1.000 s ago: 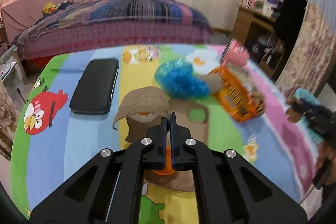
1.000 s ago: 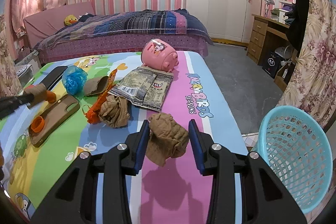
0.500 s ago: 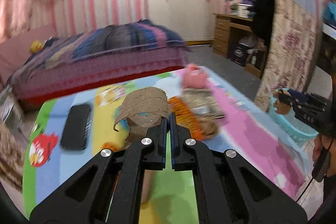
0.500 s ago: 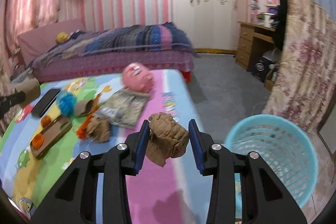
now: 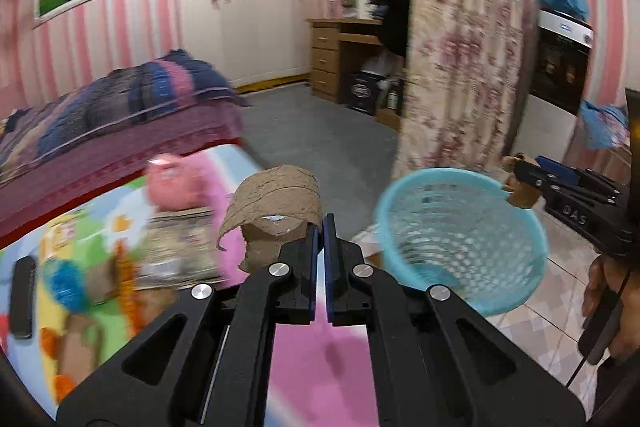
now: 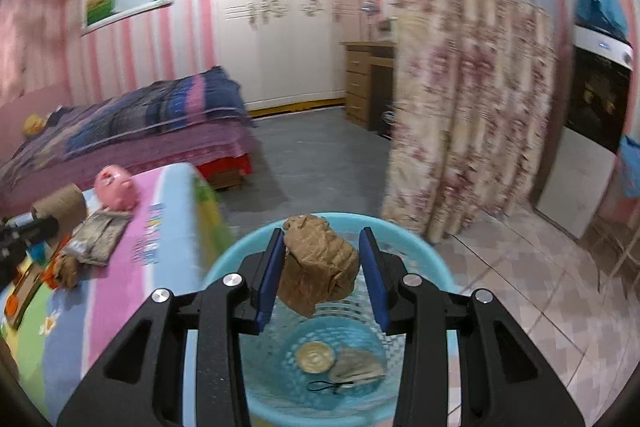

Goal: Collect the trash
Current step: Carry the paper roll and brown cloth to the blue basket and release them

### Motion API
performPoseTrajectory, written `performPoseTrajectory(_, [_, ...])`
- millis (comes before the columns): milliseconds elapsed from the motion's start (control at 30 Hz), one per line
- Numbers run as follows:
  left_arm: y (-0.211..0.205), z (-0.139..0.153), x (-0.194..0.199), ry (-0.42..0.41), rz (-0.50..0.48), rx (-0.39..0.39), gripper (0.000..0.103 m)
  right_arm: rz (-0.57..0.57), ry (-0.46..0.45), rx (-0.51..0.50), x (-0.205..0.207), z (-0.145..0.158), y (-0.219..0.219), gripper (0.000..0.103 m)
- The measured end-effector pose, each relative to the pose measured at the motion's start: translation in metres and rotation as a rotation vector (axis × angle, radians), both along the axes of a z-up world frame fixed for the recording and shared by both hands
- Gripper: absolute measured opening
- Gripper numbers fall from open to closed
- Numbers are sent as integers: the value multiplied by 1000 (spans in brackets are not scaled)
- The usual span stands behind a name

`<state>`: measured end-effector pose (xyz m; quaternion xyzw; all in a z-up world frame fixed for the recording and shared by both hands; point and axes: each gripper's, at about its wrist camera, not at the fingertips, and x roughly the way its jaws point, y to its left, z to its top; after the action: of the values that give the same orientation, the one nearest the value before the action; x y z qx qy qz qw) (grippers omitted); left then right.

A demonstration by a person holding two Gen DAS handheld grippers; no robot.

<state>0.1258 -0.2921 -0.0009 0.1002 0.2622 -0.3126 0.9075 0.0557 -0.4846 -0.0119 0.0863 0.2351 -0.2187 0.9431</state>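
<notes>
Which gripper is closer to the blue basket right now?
Right. The right gripper hangs over the blue basket; the left gripper is beside it, above the table edge.
</notes>
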Motion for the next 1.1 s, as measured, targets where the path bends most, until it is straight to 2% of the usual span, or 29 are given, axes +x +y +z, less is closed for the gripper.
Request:
performPoseTrajectory(267, [-92,-27,-14,28,-143,37,1,-71,2,20,-11,-6,-31,38])
performPoseTrajectory(533, [-129,-41,-8,58,-180,58,1,-127,0,56,-21,-17,-57,38])
performPoseTrajectory(633, [-131,-44,-1,88,-186,60,4,-131,-2,63,-23,-20,-60,38])
performPoseTrajectory(667, [-131,-45,1,90,-179,61,7,-130,-2,63,-22,-20,-61,38])
performPoseTrajectory(700, [-129,-45,3,88,-173,66,15,-127,-1,62,-21,-20,-60,38])
performPoseTrajectory(733, [-125,-45,5,84,-163,69,27,-126,-1,61,-22,-20,-61,38])
performPoseTrajectory(767, [-122,-44,6,82,-156,70,34,-123,1,60,-21,-20,-60,38])
performPoseTrajectory(833, [-111,-41,8,59,-119,70,61,-117,4,55,-19,-20,-56,38])
performPoseTrajectory(1000, [-81,-31,18,-19,6,76,89,-114,20,33,-15,-20,-50,38])
performPoseTrajectory(1100, [-61,-27,28,-20,65,54,93,-117,22,28,-13,-20,-48,38])
